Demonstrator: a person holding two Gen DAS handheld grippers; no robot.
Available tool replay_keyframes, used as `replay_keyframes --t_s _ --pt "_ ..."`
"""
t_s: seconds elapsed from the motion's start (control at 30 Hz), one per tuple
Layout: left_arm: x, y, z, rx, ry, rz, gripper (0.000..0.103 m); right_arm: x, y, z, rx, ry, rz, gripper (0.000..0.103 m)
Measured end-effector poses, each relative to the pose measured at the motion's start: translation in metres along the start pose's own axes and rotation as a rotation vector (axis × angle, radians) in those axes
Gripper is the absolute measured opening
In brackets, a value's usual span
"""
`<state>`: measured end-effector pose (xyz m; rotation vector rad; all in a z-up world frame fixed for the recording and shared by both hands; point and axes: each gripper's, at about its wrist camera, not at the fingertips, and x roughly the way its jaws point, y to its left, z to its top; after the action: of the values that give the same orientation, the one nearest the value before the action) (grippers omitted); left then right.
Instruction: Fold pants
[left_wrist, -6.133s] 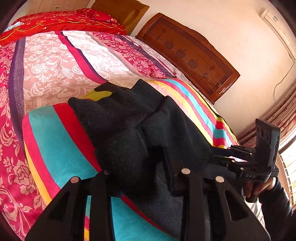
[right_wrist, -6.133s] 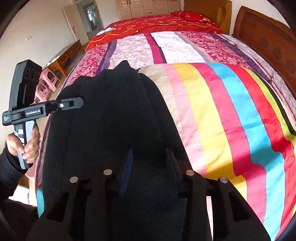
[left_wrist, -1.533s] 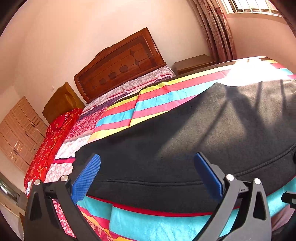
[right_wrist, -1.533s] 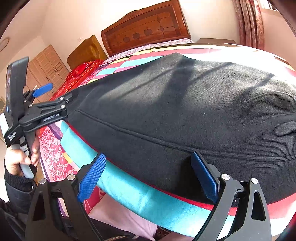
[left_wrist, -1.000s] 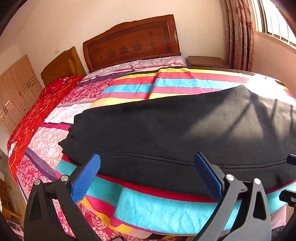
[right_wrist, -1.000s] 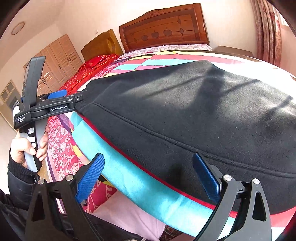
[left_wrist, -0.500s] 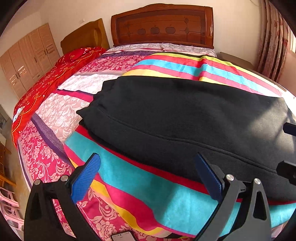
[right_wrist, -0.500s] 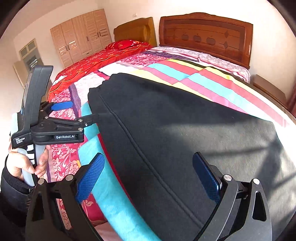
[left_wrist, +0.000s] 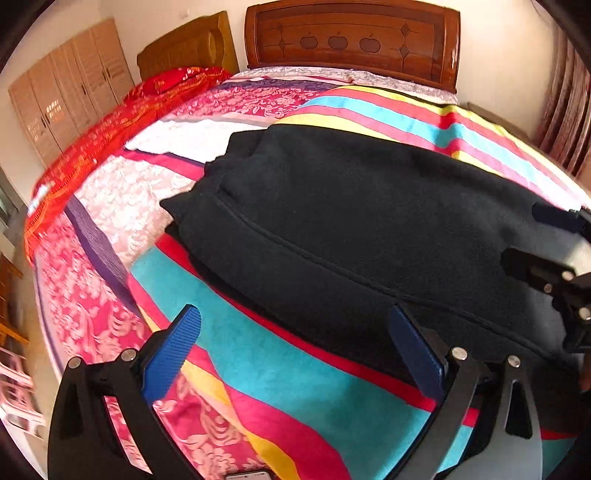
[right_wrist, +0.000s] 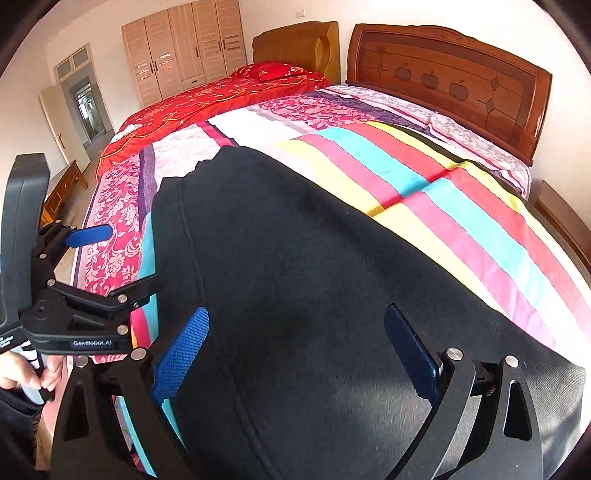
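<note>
The black pants (left_wrist: 354, 214) lie flat in folded layers on the striped blanket (left_wrist: 295, 373), running from the cuffs at the far left toward the right; they fill the right wrist view (right_wrist: 314, 295). My left gripper (left_wrist: 295, 343) is open and empty, above the blanket's near edge beside the pants. My right gripper (right_wrist: 295, 343) is open and empty, over the pants. The left gripper also shows at the left of the right wrist view (right_wrist: 110, 258), and the right gripper's fingers show at the right edge of the left wrist view (left_wrist: 554, 221).
The bed has a wooden headboard (left_wrist: 351, 40) at the far end. A red quilt (right_wrist: 221, 99) lies on the second bed beyond. Wardrobes (right_wrist: 184, 44) and a door (right_wrist: 81, 107) stand at the back. A curtain (left_wrist: 565, 110) hangs at the right.
Both grippers were shut on the pants six seconds ago and are now open. Over the last second both views have swung left, toward the cuff end of the pants.
</note>
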<state>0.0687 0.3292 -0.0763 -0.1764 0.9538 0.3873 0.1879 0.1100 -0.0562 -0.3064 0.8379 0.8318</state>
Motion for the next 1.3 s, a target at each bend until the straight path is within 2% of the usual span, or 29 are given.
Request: replay_keyframes --t_s 0.07,0.17,0.2,0.27,0.37,0.43,0.53,0.6,0.63,0.67,0.7,0.73,0.83,1.0,1.07,1.17,1.23,1.3 --pt "0.008 0.045 0.0 -0.192 0.005 -0.187 0.101 0.012 -0.002 0.005 0.011 0.002 -0.009 0.094" --pt "0.035 0.125 -0.012 -0.55 0.022 -0.472 0.101 0.032 -0.01 0.005 0.049 0.029 -0.005 0.094" --pt "0.044 0.143 -0.015 -0.621 0.025 -0.52 0.101 0.039 -0.013 0.004 0.069 0.058 0.01 0.094" --pt "0.055 0.163 -0.012 -0.671 0.003 -0.572 0.1 0.037 -0.019 0.004 0.089 0.039 0.04 0.096" --pt "0.077 0.172 0.002 -0.723 -0.012 -0.672 0.1 0.037 -0.025 0.002 0.118 0.032 0.078 0.098" --pt "0.1 0.17 0.012 -0.751 0.023 -0.738 0.101 0.036 -0.023 0.002 0.119 0.031 0.081 0.098" --pt "0.132 0.166 0.009 -0.83 0.076 -0.768 0.101 0.036 -0.022 0.003 0.117 0.032 0.081 0.099" --pt "0.135 0.167 0.004 -0.85 0.052 -0.806 0.099 0.036 -0.022 0.003 0.121 0.03 0.087 0.099" --pt "0.131 0.17 0.002 -0.849 0.035 -0.809 0.078 0.035 -0.022 0.004 0.124 0.029 0.09 0.099" --pt "0.126 0.173 0.001 -0.835 0.03 -0.77 0.055 0.035 -0.023 0.004 0.127 0.027 0.093 0.099" --pt "0.123 0.177 -0.003 -0.841 0.02 -0.783 0.042 0.035 -0.023 0.004 0.13 0.026 0.096 0.099" --pt "0.121 0.179 -0.006 -0.85 0.009 -0.815 0.037 0.035 -0.023 0.004 0.132 0.026 0.099 0.099" --pt "0.102 0.172 -0.002 -0.789 -0.027 -0.759 0.033 0.035 -0.022 0.003 0.129 0.028 0.097 0.099" --pt "0.038 0.149 0.031 -0.613 -0.188 -0.664 0.032 0.032 -0.011 0.009 0.088 0.049 0.044 0.098" --pt "0.031 0.144 0.041 -0.577 -0.2 -0.639 0.032 0.023 0.002 0.023 0.054 0.021 0.096 0.098" --pt "0.036 0.151 0.046 -0.603 -0.184 -0.634 0.032 0.021 0.024 0.056 -0.048 -0.029 0.095 0.098" --pt "0.044 0.152 0.05 -0.613 -0.173 -0.633 0.032 0.046 0.034 0.079 -0.107 0.028 0.114 0.098" --pt "0.046 0.146 0.05 -0.594 -0.15 -0.613 0.032 0.086 0.039 0.085 -0.132 0.178 0.096 0.098"
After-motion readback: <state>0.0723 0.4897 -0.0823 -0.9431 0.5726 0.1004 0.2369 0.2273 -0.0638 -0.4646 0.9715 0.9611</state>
